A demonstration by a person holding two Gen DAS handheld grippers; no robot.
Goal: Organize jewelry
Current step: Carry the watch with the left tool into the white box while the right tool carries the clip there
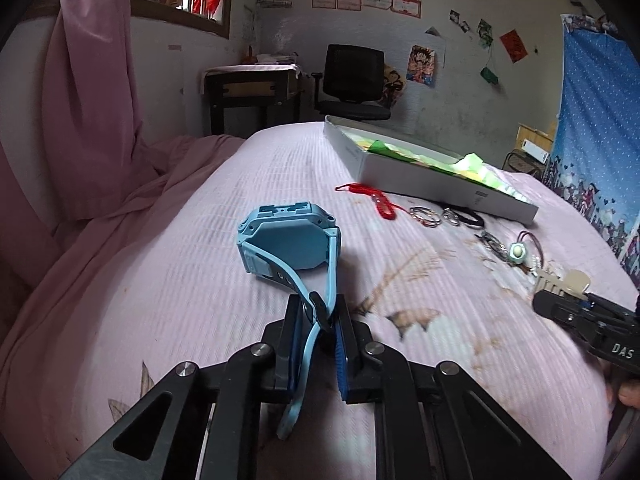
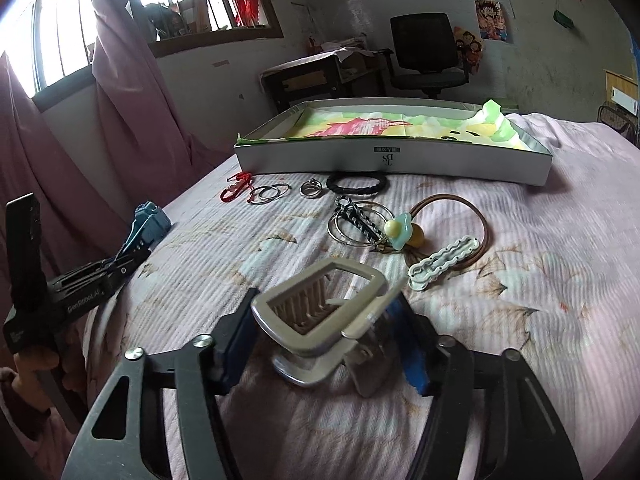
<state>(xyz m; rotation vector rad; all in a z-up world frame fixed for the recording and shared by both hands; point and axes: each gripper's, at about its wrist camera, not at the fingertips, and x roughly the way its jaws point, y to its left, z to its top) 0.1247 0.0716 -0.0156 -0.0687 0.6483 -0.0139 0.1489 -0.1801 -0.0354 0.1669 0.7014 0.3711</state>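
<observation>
Left gripper (image 1: 320, 316) pinches blue watch (image 1: 288, 240); right gripper (image 1: 588, 320) reads "DAS".

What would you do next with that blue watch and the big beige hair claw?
Probably lift both and carry them to the white cardboard box. The left hand-held gripper already pinches the light blue plastic watch by its strap, the right hand-held gripper brackets the beige plastic hair claw, and the box sits open ahead.
</observation>
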